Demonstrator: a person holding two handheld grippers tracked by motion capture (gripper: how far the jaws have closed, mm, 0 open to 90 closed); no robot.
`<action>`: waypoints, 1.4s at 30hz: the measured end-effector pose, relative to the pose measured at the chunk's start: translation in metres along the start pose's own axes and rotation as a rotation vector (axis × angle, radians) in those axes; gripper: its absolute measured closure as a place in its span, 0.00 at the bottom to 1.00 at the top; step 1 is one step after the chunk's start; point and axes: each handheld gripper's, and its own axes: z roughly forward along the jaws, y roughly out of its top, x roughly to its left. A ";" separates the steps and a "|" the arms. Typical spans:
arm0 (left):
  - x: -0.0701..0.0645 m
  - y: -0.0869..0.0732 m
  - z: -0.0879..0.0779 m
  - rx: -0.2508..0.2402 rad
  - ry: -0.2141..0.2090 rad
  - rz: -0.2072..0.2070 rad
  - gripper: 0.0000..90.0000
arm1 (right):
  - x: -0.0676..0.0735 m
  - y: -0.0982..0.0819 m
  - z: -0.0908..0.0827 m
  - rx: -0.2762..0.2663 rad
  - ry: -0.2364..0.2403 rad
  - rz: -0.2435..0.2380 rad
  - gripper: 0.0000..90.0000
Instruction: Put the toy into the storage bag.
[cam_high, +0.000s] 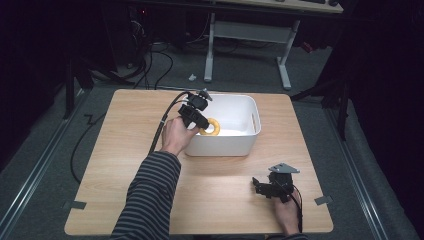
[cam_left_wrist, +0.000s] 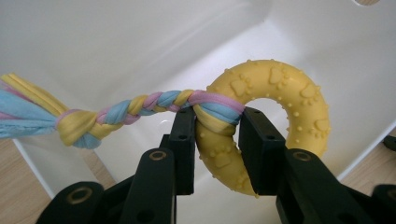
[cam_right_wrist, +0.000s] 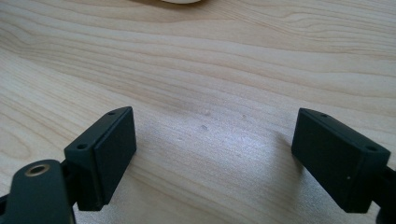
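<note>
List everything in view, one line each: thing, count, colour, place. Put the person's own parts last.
table: one, light wood, centre of the high view.
bin: one, white, far middle of the table.
ring toy: one, yellow with paw prints, held over the bin.
braided rope: one, pink, blue and yellow, tied to the ring toy.
desk frame: one, white legs, on the floor beyond the table.
left gripper: one, black, clamped on the ring toy.
right gripper: one, black, jaws wide apart over the table's near right.
sleeve: one, striped, left forearm.
</note>
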 end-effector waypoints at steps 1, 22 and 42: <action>0.001 0.000 0.000 0.000 -0.005 -0.005 0.75 | 0.000 0.000 0.000 0.000 0.000 0.000 0.15; 0.002 -0.012 -0.031 -0.129 -0.046 -0.010 0.48 | 0.001 0.000 0.000 0.000 0.003 -0.001 0.15; 0.023 -0.064 -0.083 -0.287 0.004 -0.037 0.44 | 0.001 0.000 0.000 0.001 0.004 0.000 0.15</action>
